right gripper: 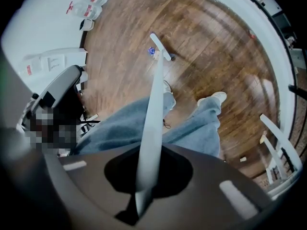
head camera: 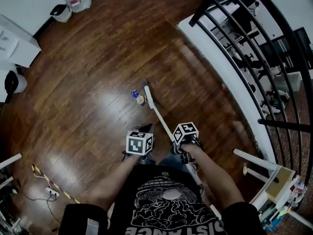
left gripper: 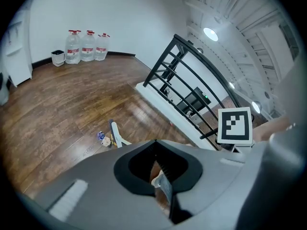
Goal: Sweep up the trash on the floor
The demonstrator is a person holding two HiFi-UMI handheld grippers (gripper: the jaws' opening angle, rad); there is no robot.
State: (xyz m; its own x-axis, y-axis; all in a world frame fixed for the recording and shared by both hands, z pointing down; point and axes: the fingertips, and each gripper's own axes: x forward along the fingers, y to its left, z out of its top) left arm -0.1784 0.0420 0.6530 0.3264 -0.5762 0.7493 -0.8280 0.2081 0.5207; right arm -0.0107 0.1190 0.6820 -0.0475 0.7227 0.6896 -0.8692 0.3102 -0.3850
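Trash point(head camera: 139, 98) beside broom head point(head camera: 148, 97), well ahead of right tongs point(right gripper: 138, 202) gripping handle point(right gripper: 152, 109)

far off on the left are three water bottles point(left gripper: 88, 45) and one little bin point(left gripper: 57, 57). mid floor there is one broom point(head camera: 150, 99) and two bits of trash point(head camera: 141, 100). near are two grippers, the left gripper point(left gripper: 160, 183) and the right gripper point(right gripper: 141, 195), and two shoes point(right gripper: 213, 98). one black railing point(head camera: 286, 125) on the right

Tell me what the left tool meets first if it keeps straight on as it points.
Probably bare wooden floor, just short of the railing's white base, right of the broom head; depth is unclear.
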